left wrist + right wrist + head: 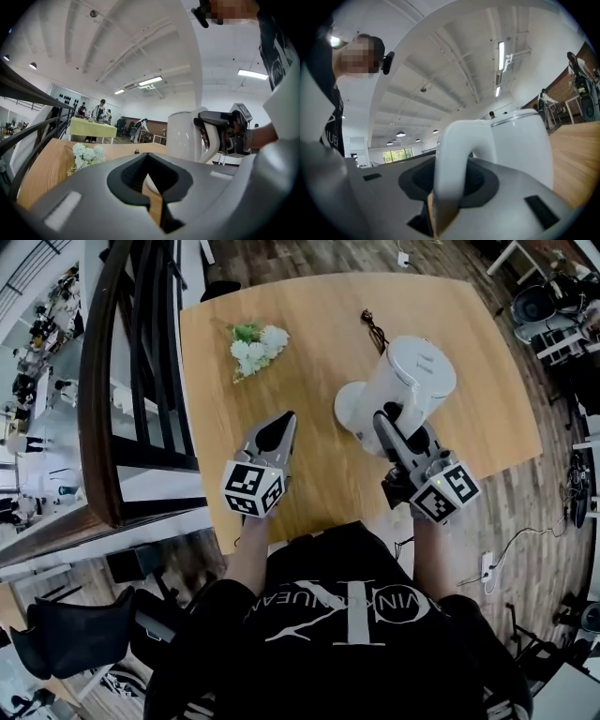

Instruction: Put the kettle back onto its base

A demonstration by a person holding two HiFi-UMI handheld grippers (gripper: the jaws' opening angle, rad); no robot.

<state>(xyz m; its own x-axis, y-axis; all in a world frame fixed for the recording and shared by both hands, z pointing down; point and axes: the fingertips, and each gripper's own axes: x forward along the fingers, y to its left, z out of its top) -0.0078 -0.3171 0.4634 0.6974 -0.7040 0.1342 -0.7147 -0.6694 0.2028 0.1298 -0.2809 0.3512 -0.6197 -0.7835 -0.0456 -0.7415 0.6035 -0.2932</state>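
Right claw (384, 420) clamped on the handle (450, 150) holds the kettle (417, 376) upright just ahead, its foot square to the round base (347, 405), on or barely above it; left claw (284, 423), drawn together and empty, idles alongside over the worktop (281, 296).

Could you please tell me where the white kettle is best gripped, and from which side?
Grip the handle, coming from the side facing the person. It is a slim loop standing off the wide round body of the kettle, which looks too broad for jaws. The right hand-held gripper is closed on it this way.
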